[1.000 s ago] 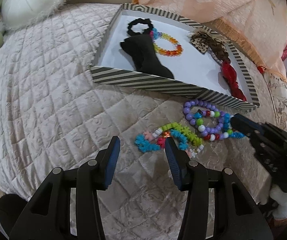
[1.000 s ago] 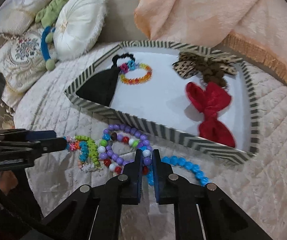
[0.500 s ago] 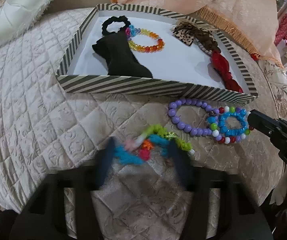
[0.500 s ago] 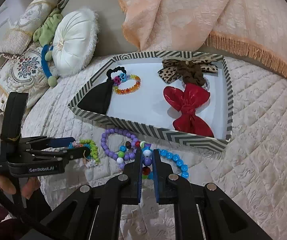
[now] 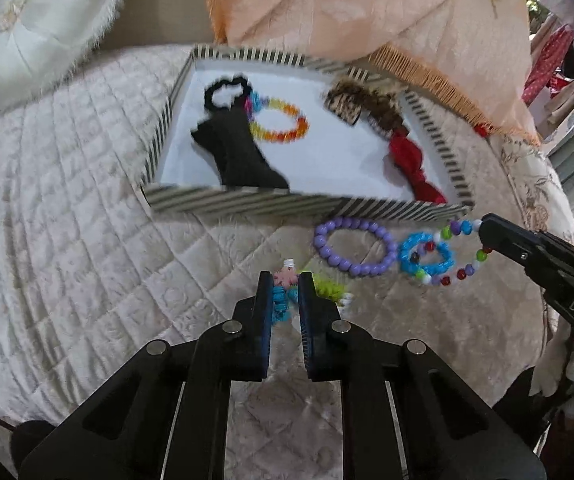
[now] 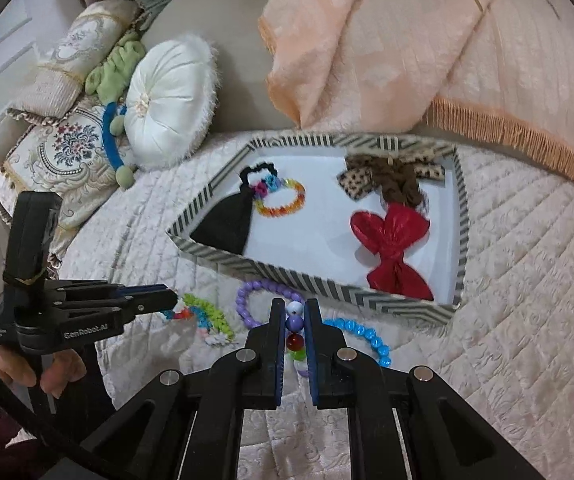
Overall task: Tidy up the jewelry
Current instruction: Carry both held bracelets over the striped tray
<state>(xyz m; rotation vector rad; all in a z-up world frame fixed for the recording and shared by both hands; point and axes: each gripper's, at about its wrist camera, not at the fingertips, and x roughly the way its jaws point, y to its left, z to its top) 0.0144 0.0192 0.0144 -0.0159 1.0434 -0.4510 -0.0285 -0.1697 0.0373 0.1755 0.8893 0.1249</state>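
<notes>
The left gripper (image 5: 285, 292) is nearly shut. Its two fingers pinch the twisty bracelet (image 5: 287, 294), the one with blue, pink and green bits. This bracelet lies on the quilted bed cover (image 5: 87, 240), near the front wall of the striped tray (image 5: 287, 200).

The right gripper (image 6: 295, 320) is nearly shut too. It pinches the mixed bead bracelet (image 6: 295, 322), with white, purple, red and green beads showing between its fingers. From the left camera this bracelet (image 5: 463, 252) seems to hang from the tips, but I cannot tell if it is all off the cover. The blue bead bracelet (image 5: 427, 254) sits inside its loop and may come along. The purple bead bracelet (image 5: 353, 250) lies just beside them, near the tray's front wall.

The tray already holds a rainbow bracelet (image 6: 283, 200), a black scrunchie (image 6: 259, 172), a black cloth piece (image 6: 227, 224), a spotted bow (image 6: 383, 180) and a red bow (image 6: 395, 240).

I think the bracelets are light and floppy. The beads are round, hard and smooth, so they may roll out of a weak pinch. A good place to hold is across the string of beads, as now. The twisty one looks soft and stretchy, so it could snag or spring back. Lift slowly so loops do not catch on the tray wall.
</notes>
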